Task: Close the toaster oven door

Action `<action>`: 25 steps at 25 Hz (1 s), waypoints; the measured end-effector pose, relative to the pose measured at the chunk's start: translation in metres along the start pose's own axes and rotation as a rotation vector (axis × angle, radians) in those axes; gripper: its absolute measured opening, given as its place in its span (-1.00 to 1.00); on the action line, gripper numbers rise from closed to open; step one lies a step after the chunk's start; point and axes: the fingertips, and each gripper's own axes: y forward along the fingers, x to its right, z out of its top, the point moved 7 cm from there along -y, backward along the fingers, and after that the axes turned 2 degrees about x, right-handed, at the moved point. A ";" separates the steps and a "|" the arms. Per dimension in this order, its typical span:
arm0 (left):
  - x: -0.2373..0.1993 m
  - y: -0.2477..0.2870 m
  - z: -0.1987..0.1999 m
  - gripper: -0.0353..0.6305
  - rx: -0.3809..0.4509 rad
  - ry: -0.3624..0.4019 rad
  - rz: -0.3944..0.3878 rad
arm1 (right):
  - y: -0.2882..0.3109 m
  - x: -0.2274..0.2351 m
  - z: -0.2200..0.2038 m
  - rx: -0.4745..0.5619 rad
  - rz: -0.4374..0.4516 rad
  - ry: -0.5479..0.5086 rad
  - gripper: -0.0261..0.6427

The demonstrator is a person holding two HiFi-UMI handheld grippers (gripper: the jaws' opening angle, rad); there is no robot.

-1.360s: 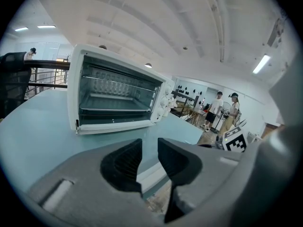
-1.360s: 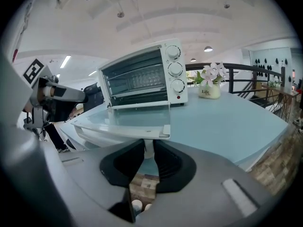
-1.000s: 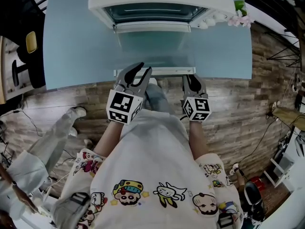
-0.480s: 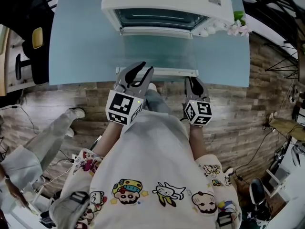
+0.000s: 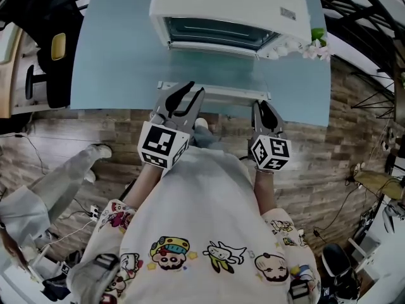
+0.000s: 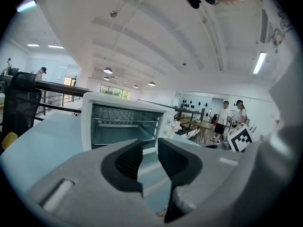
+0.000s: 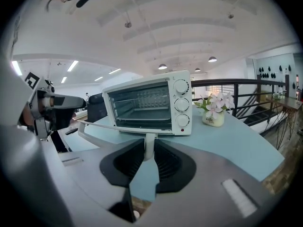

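Nearest: my white cartoon-print shirt [image 5: 209, 233], both arms fwd.

L tongs [image 6: 149, 159]: grey w/ black pads, spread to a narrow gap, nothing between them. In the head view the tips sit at the L end of the white bar handle [image 5: 214, 92]; contact not confirmed.

R tongs [image 7: 147, 157]: pads pressed onto the handle's R-end post, pinching it. The white post stands upright between the pads and the bar runs off to the L.

Clear glass door [image 5: 212, 68]: open, dropped flat toward me. It is hinged at the oven's lower front, w/ the handle edge near the front edge of the pale blue desk [image 5: 114, 56].

White box-shaped toaster oven [image 5: 234, 5]: stands on the desk toward its far side, cavity exposed, wire rack visible inside. Three round white knobs [image 7: 181, 103] are stacked on its R panel.

Small white pot of pink-white flowers [image 7: 213, 111]: on the desk just beside the oven's R side, apart from it.

Beyond: black office chair [image 5: 54, 49] off the desk's L edge, and wood-plank floor [image 5: 329, 151] below. Standing people [image 6: 222, 122] are far back in the hall, too small for detail.
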 end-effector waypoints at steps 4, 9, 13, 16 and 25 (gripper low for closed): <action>0.000 -0.002 0.009 -0.60 0.026 0.001 0.016 | 0.002 0.001 0.015 0.018 0.010 -0.008 -0.68; -0.003 -0.004 0.012 -0.60 0.043 -0.003 0.035 | 0.005 0.004 0.035 0.068 0.028 -0.007 -0.67; -0.006 -0.006 0.015 -0.60 0.055 -0.006 0.054 | 0.010 0.005 0.054 0.100 0.036 -0.013 -0.67; -0.008 -0.006 0.018 -0.60 0.065 -0.005 0.063 | 0.015 0.008 0.068 0.115 0.040 -0.019 -0.67; -0.019 0.001 0.023 -0.60 0.070 -0.006 0.067 | 0.040 0.016 0.113 0.151 0.055 -0.003 -0.67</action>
